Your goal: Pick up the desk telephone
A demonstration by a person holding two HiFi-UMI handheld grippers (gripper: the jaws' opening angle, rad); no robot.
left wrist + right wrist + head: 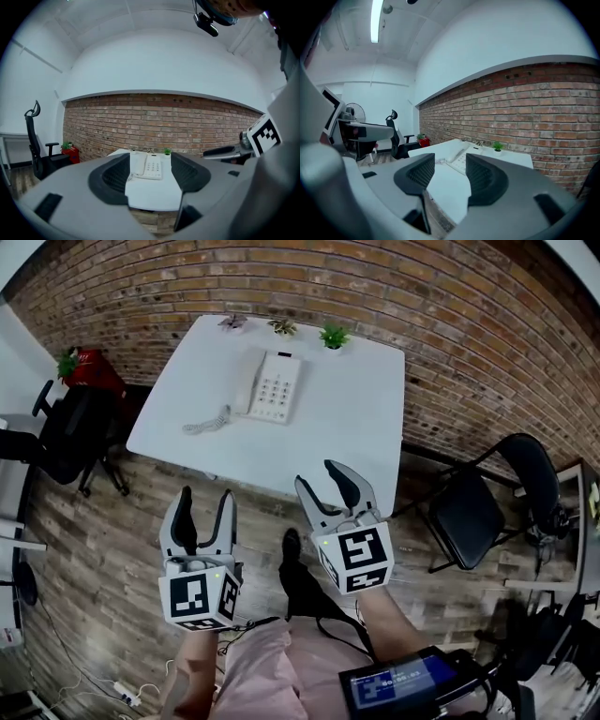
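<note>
A white desk telephone (272, 385) lies on the white table (356, 427) towards its far side. Its handset rests on the left of the keypad, and a coiled cord (206, 421) trails off to the left. Both grippers hang short of the table's near edge, above the wooden floor. My left gripper (205, 495) is open with nothing between its jaws, and so is my right gripper (319, 476). The left gripper view frames the telephone (149, 168) between the open jaws of the left gripper (150, 180), far ahead. In the right gripper view the telephone (461, 161) lies beyond the right gripper (449, 177).
Three small potted plants (281, 328) line the table's far edge against the brick wall. A black office chair (56, 437) and a red pot (92, 371) stand to the left. A black folding chair (478, 512) stands to the right. A power strip (127, 697) lies on the floor.
</note>
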